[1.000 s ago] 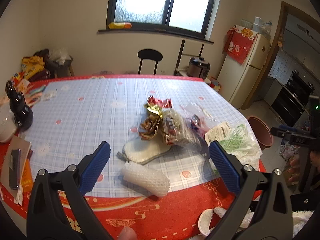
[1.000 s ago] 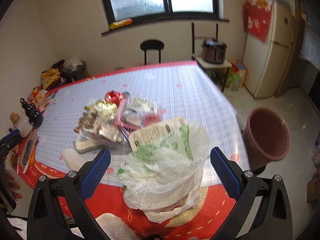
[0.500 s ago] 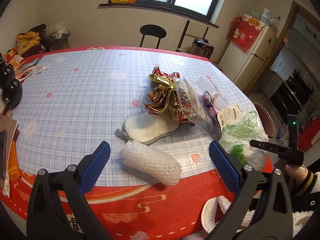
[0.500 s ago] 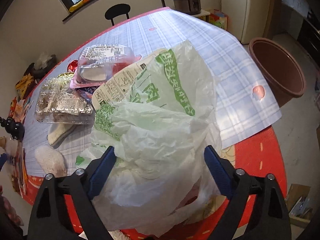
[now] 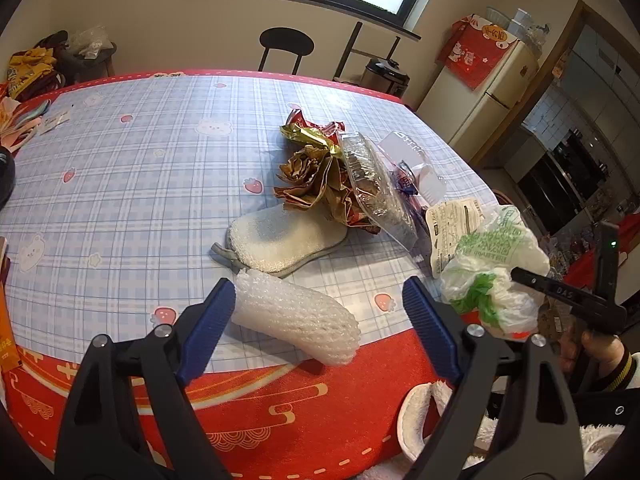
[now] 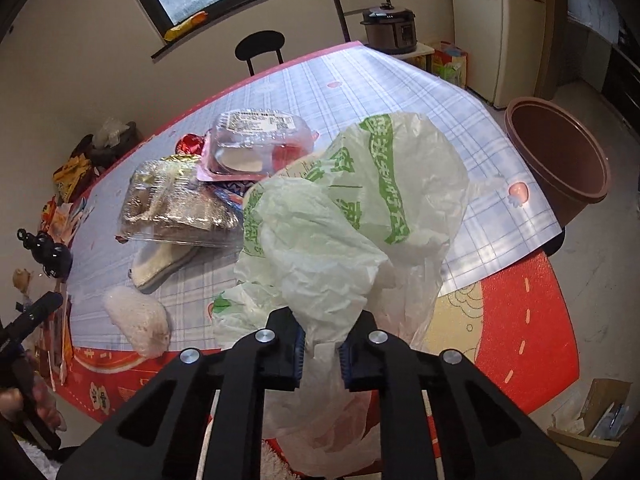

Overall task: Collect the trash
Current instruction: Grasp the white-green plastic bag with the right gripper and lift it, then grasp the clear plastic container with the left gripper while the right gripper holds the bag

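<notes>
Only the left wrist view shows the foam net (image 5: pixel 296 316) up close, lying at the table's (image 5: pixel 120 184) near edge; only the right wrist view shows the brown bin (image 6: pixel 560 160) on the floor, right of the table, and the clear tray (image 6: pixel 256 144) from above.

The left gripper (image 5: pixel 318 322) has just been closing a little but its jaws stand wide. The net lies between them, its left end touching or just beside the left pad (image 5: pixel 208 320), well apart from the right pad. It holds nothing. Beyond the net lie a white pad (image 5: pixel 284 240), crumpled foil wrappers (image 5: pixel 316 176) and a clear box (image 5: pixel 372 188).

The right gripper (image 6: pixel 322 354) has just been closing and now pinches a fold of the plastic bag (image 6: pixel 360 216) between nearly shut pads. The bag bulges up ahead of the fingers and hangs over the near table edge.
</notes>
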`<control>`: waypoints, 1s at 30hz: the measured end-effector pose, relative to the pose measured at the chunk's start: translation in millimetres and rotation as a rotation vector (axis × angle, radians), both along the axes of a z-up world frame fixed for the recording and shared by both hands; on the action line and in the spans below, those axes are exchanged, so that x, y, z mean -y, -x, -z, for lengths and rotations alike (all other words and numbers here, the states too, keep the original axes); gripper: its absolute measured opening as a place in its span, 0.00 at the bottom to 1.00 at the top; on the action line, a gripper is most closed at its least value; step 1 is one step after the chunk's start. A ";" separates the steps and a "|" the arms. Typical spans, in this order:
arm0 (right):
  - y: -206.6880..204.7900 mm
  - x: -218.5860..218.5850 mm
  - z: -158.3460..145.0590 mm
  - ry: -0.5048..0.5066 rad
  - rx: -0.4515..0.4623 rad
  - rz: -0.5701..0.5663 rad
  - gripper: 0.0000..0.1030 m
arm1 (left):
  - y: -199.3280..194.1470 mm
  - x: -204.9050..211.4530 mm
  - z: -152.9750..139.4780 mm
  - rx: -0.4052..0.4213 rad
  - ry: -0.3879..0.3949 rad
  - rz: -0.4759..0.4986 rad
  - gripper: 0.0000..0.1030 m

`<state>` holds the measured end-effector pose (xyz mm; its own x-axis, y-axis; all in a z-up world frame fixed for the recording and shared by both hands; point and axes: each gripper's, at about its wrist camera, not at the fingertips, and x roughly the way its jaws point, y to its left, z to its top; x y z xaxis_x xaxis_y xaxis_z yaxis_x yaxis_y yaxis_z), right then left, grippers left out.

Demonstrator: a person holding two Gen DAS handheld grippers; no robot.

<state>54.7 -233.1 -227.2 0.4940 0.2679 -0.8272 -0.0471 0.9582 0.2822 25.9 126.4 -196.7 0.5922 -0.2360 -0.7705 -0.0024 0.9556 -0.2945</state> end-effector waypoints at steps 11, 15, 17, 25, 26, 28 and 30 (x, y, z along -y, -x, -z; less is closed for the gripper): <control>-1.8 -0.5 -92.5 -0.004 0.270 -0.004 0.11 | 9.8 -16.1 -1.8 0.014 0.019 -0.049 0.81; -5.1 -0.3 -132.0 -0.040 0.376 -0.026 0.11 | 14.3 -21.8 -3.5 0.016 0.020 -0.068 0.81; -5.7 -1.4 -151.8 -0.084 0.424 -0.049 0.11 | 17.6 -24.6 -3.3 0.017 0.020 -0.075 0.81; 2.2 -17.8 -207.2 -0.160 0.586 -0.170 0.11 | 25.4 -33.5 -4.4 0.021 0.021 -0.103 0.81; 2.1 -17.9 -210.7 -0.159 0.596 -0.174 0.11 | 26.0 -34.1 -4.5 0.022 0.022 -0.105 0.81; 4.0 -18.3 -213.9 -0.150 0.604 -0.176 0.11 | 27.3 -35.4 -4.4 0.023 0.025 -0.109 0.81; 4.4 -22.4 -210.1 -0.117 0.596 -0.174 0.11 | 27.8 -37.0 -3.5 0.021 0.031 -0.115 0.81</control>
<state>50.4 -210.7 -17.1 0.8017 0.4580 -0.3840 -0.3812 0.8867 0.2617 -1.8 163.4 -193.2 0.6326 -0.1889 -0.7511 -0.1047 0.9400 -0.3247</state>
